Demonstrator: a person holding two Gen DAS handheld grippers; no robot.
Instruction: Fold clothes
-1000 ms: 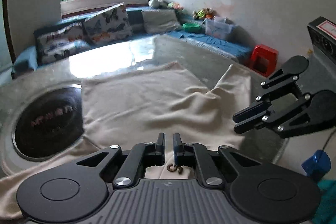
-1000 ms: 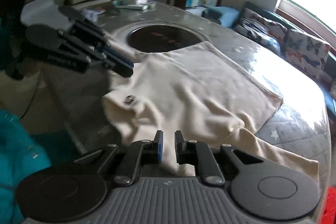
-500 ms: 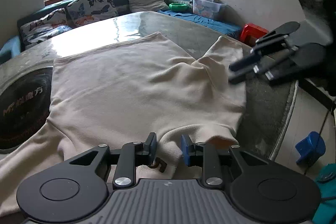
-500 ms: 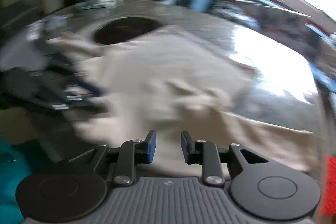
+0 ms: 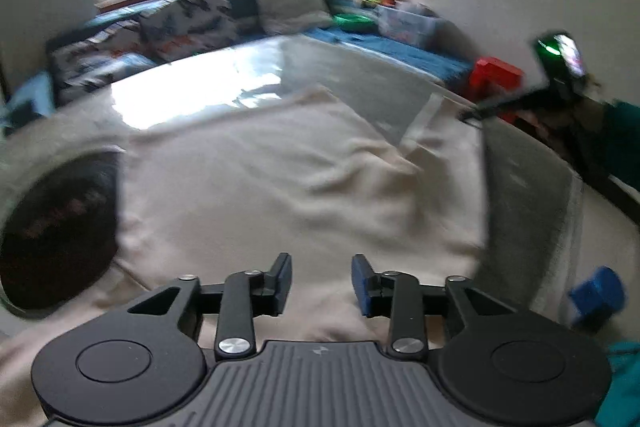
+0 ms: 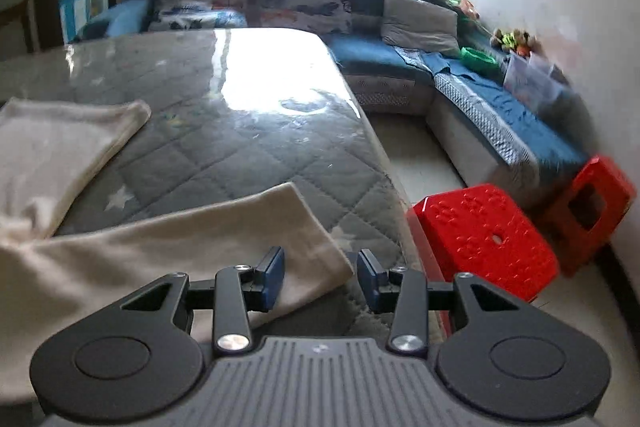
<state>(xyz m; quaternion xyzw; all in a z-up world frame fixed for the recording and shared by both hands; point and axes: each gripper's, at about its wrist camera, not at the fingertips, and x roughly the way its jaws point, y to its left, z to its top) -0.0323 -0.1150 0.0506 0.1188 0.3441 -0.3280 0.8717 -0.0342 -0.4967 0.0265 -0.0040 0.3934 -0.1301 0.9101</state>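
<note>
My left gripper (image 5: pixel 321 281): jaws released, nothing between them, over the near edge of the shirt (image 5: pixel 288 179). My right gripper (image 6: pixel 320 277): jaws released, straddling the sleeve (image 6: pixel 192 239) end, not closed on it. Shirt: cream, spread flat on the table (image 6: pixel 248 131), body left of the sleeve. Dark round inset (image 5: pixel 56 227): in the table at the shirt's left. Red stool (image 6: pixel 484 231): on the floor right of the sleeve. Sofa (image 6: pixel 460 83): beyond the table.
</note>
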